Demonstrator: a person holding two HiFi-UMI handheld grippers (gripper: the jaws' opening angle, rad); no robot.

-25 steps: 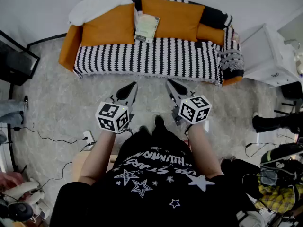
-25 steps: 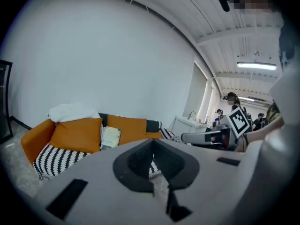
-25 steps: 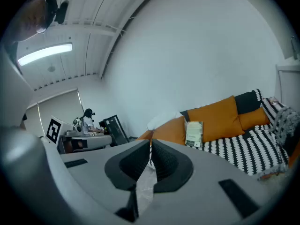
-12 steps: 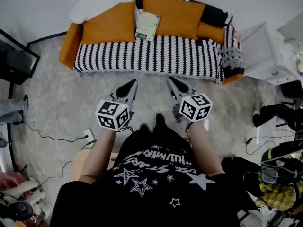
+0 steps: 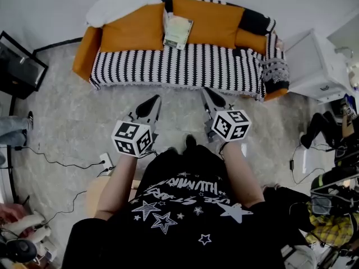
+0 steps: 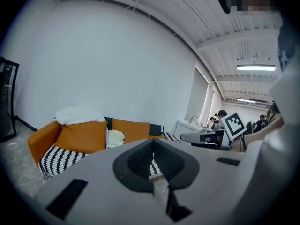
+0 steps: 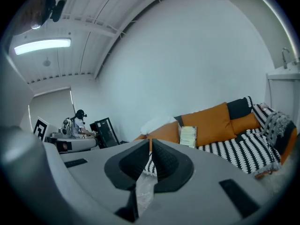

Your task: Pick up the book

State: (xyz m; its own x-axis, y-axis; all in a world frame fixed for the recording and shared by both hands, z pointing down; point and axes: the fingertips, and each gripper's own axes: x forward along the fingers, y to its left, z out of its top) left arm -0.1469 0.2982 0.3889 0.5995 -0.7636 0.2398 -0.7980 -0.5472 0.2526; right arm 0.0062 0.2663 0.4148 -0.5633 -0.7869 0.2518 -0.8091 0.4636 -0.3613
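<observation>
While both claws are closed and empty, well short of the sofa (image 5: 224, 66), I see the risk mostly in the approach. My left claw (image 5: 151, 102) and right claw (image 5: 210, 97) point toward the sofa's front edge. The book (image 5: 178, 31) leans upright against the sofa's backrest, between its two orange cushions (image 5: 132, 29). Arriving with jaws shut would probably knock it flat or into the gap; pinching only the cover could let the pages fan open and slip.

The book (image 5: 178, 31) leans upright between two orange cushions (image 5: 132, 29) at the back of the striped sofa (image 5: 179, 67).
</observation>
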